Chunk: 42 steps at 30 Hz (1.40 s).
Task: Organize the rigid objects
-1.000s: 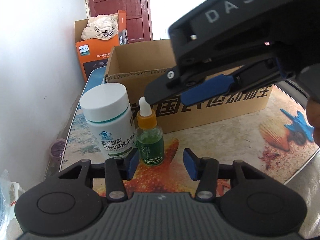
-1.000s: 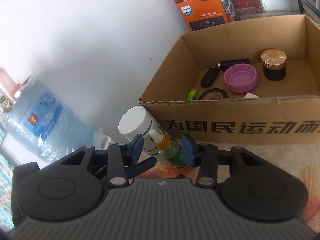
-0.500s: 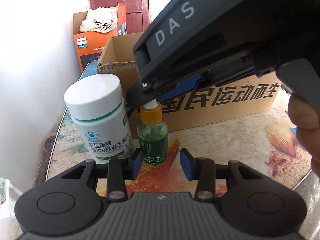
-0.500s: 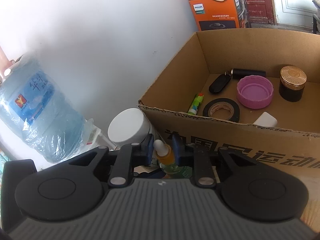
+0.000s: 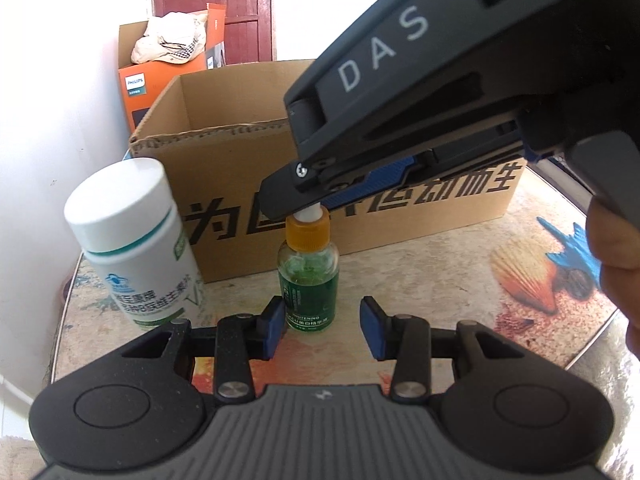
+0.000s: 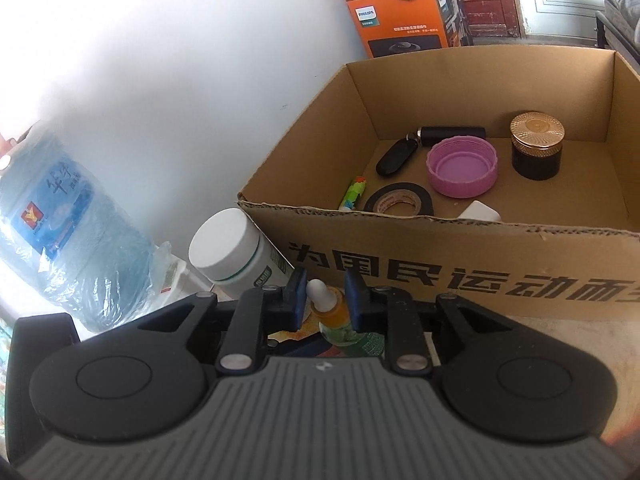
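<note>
The small green glass dropper bottle with an orange collar (image 5: 309, 276) stands on the table against the cardboard box (image 5: 224, 160). Right tongs (image 6: 325, 300) pinch its white rubber bulb, having just closed on it. The bulb likely squashes and slips; the collar seems firmer. Left tongs (image 5: 322, 326) hang released.

The right gripper (image 6: 325, 305) has just closed its fingers (image 6: 296, 295) around the dropper bottle (image 6: 333, 312) beside the cardboard box (image 6: 460, 258).

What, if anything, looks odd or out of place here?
One thing: the right tongs, whose jaws have just been closing, pinch the green dropper bottle by its soft white top rather than its body, a hold that may slip. The cardboard box has a ragged, torn front rim. Nothing looks spilled or toppled.
</note>
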Motion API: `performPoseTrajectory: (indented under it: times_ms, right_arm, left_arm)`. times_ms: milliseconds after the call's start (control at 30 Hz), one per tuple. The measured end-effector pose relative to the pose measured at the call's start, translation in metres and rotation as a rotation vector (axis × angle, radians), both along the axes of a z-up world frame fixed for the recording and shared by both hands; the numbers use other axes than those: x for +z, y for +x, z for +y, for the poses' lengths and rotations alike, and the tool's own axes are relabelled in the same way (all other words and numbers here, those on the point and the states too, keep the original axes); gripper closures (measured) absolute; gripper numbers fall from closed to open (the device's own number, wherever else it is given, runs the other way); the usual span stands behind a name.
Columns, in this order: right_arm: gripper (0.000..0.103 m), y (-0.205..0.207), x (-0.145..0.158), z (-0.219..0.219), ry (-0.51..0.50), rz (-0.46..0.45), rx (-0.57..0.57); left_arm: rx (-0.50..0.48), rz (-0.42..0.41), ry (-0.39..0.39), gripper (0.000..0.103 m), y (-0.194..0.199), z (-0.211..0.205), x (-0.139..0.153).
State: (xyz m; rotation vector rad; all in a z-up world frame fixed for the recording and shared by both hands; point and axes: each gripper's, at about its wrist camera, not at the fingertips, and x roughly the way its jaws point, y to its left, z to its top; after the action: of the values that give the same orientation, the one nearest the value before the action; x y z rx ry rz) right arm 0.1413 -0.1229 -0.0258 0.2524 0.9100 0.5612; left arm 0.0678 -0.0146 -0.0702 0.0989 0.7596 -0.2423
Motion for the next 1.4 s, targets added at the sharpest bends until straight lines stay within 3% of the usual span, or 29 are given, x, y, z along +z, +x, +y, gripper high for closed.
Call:
performPoseTrajectory:
  times_ms: [533,1100,1300,1400]
  right_arm:
    - [0.082,-0.014,-0.001,-0.038,0.004,0.014,-0.077]
    - [0.081,-0.018,-0.004,-0.044,0.028,0.026,-0.107]
    - [0.079,-0.020,-0.001,-0.046,0.040,0.027,-0.117]
    - [0.079,-0.022,0.008,-0.049,0.051,0.009,-0.119]
  left_arm:
    - [-0.083,0.016,-0.017,0.061,0.001,-0.031,-0.002]
    - [-0.094,0.016,-0.021,0.061,-0.003,-0.034,0.001]
    - [-0.086,-0.013,-0.030,0.050,-0.010,-0.030,0.006]
    - [-0.082,-0.012,-0.035,0.050,-0.012,-0.027,0.011]
